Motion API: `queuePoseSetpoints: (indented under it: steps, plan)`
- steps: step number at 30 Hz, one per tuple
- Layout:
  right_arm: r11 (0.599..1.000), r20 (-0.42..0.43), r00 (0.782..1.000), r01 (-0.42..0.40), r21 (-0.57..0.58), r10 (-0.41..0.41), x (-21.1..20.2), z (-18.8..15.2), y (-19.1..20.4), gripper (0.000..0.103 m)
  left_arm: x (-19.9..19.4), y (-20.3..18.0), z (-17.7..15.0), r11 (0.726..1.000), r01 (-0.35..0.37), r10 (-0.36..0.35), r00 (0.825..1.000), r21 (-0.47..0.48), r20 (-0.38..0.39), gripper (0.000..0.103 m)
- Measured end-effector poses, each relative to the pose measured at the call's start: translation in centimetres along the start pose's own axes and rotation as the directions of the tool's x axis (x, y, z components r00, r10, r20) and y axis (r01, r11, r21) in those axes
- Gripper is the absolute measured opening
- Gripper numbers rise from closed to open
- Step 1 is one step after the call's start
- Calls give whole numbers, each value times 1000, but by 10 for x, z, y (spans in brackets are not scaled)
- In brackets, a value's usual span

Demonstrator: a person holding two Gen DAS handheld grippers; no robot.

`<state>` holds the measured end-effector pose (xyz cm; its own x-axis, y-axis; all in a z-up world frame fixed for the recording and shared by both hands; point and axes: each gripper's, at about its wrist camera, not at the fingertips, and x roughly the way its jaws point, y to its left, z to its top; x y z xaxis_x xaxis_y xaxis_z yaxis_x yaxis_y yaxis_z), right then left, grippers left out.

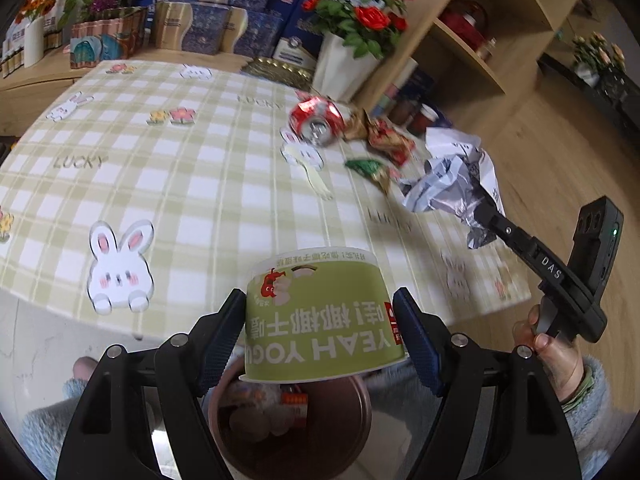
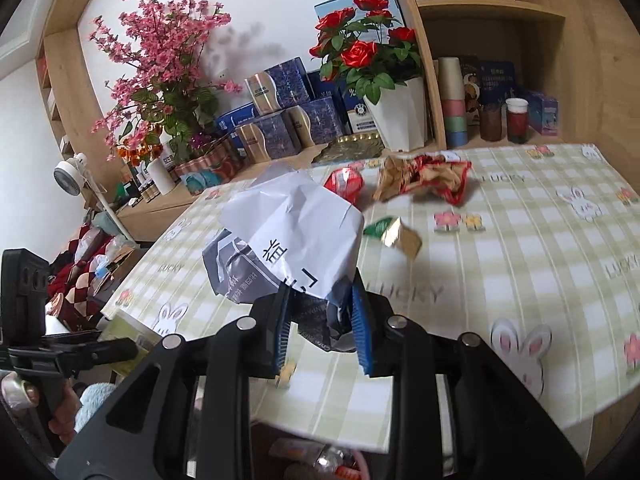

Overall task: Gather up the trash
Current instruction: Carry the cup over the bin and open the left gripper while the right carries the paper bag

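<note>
Left gripper [image 1: 320,316]: pads clamp both sides of a green yogurt cup [image 1: 320,316], held upside down over the near bench [image 1: 160,184] edge. Directly below the cup sits a brown bin [image 1: 344,432] with wrappers already inside.

Right gripper [image 2: 320,320]: jaws narrow, pinching the lower end of a crumpled white printed wrapper [image 2: 292,232]; the wrapper is lifted clear above the bench, near its front edge.

Left on the checked cloth, far right part of the bench: a crushed red can [image 1: 316,120], a red-and-gold wrapper [image 1: 390,142] just beside it, a small green-and-gold wrapper [image 1: 370,170] nearer, and a pale plastic fork [image 1: 316,178] near the can. Frames motion-blurred; finer print unreadable.
</note>
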<state>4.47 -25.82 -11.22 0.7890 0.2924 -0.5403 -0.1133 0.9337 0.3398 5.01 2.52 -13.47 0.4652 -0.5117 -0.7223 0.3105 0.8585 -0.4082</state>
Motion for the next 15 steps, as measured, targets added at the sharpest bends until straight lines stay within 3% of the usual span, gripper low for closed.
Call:
queuePoseSetpoints:
  steps: [9,15]
  plan:
    - [1000,-24,1000,10,-4,-10,-30,-47,6,30,18,-2,-57,1000,8,-5,993,28,-116,73]
    - [1000,-42,999,10,7,-10,-40,-66,5,29,39,6,-82,999,-23,28,982,30,-189,74]
